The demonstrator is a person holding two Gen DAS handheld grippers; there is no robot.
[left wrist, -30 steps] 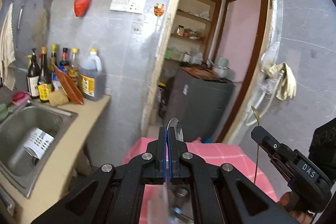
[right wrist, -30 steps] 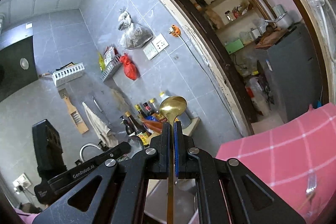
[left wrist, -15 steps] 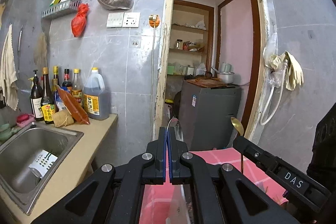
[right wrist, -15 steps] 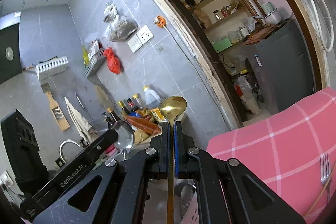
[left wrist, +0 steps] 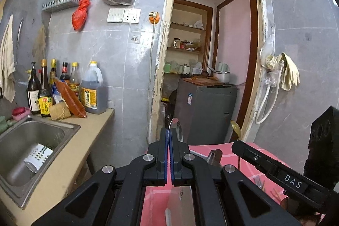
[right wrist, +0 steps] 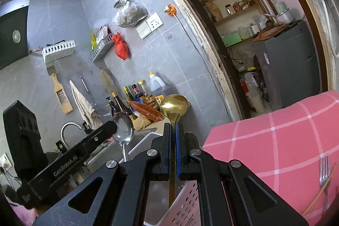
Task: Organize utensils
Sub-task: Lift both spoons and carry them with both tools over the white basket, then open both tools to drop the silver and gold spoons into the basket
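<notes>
My left gripper [left wrist: 169, 133] is shut on a silver spoon [left wrist: 176, 127], whose bowl stands up above the fingertips; the same silver spoon [right wrist: 123, 126] shows in the right wrist view, upright. My right gripper [right wrist: 173, 127] is shut on a gold spoon [right wrist: 173, 107], bowl up, handle running down between the fingers. In the left wrist view the gold spoon [left wrist: 235, 127] stands above the right gripper [left wrist: 235, 145]. Both grippers hang side by side over the pink checked tablecloth [right wrist: 275, 137]. A white perforated holder [right wrist: 186, 198] sits just under the right gripper.
A fork [right wrist: 324, 171] and a thin wooden stick [right wrist: 317, 194] lie on the cloth at right. A shiny metal blade [left wrist: 183, 197] lies under the left gripper. To the left are a steel sink [left wrist: 31, 141] and a counter with bottles [left wrist: 91, 90]. A doorway and grey cabinet [left wrist: 203, 111] lie ahead.
Both grippers have sunk toward the table, each still holding its spoon. More of the pink cloth, the fork and the white holder have come into view.
</notes>
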